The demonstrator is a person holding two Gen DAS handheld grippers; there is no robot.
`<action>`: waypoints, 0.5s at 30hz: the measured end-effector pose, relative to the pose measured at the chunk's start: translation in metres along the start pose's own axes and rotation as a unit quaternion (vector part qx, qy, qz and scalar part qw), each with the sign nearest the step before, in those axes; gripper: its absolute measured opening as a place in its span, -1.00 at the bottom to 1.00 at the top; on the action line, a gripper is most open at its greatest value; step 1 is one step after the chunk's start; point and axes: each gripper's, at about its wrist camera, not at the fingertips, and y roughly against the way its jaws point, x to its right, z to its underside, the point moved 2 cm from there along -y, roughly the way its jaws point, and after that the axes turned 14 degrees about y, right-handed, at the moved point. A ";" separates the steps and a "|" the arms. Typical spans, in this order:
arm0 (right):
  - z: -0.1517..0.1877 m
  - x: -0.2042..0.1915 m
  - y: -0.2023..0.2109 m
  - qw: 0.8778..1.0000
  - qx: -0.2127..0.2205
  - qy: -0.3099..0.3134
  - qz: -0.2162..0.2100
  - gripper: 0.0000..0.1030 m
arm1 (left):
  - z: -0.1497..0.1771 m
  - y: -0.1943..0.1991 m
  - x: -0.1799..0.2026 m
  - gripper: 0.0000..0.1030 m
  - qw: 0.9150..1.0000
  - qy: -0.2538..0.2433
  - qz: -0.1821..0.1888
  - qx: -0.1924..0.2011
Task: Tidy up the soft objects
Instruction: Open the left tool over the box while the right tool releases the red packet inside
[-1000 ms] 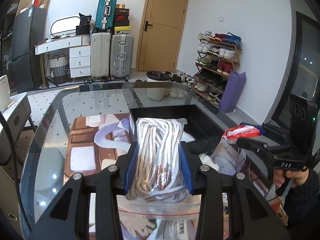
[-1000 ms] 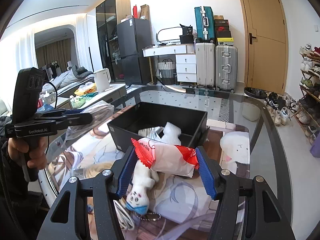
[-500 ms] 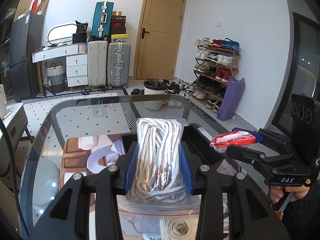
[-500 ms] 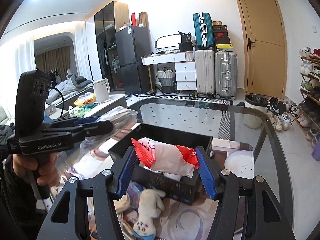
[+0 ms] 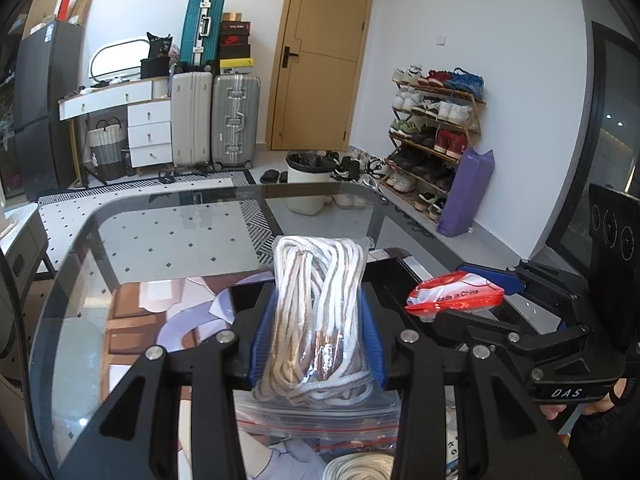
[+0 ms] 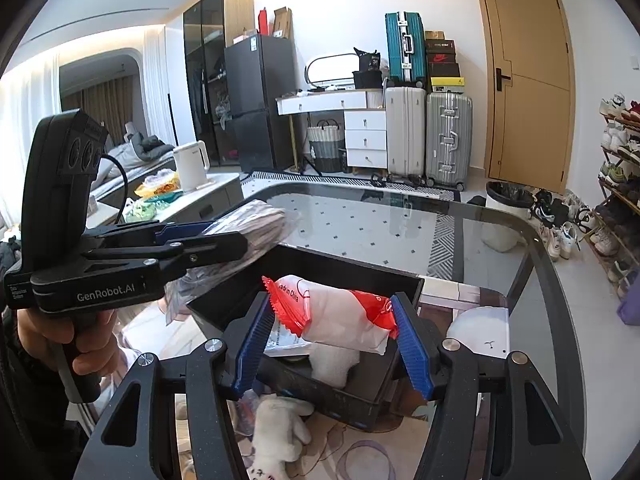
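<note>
Only the left wrist view shows the shoe rack along the right wall and a second coil of rope lying under the gripper at the table's near edge; only the right wrist view shows the white kettle on a side counter and a white plush toy lying on the table in front of the black box.

The left gripper is clamped on a clear zip bag of white and brown rope, its blue pads pressing the bundle from both sides, the bag's red-striped seal hanging below the jaws. In the right wrist view the same gripper, held in a hand, carries the bag above the box's left edge.

The right gripper is closed on a red and white packet, gripped end to end between its blue pads, above the near part of the box, which holds a white soft item. The left wrist view shows this packet raised over the box's right side, near the glass table and its right edge
</note>
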 end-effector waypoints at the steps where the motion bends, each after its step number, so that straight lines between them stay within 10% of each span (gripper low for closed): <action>1: 0.000 0.000 -0.003 1.000 -0.003 0.000 0.001 0.18 | 0.001 -0.003 0.000 -0.25 1.000 -0.002 0.000 -0.004; 15: 0.007 -0.001 -0.036 0.999 -0.030 0.031 0.018 0.18 | 0.011 -0.036 0.006 -0.25 0.998 -0.019 -0.019 -0.052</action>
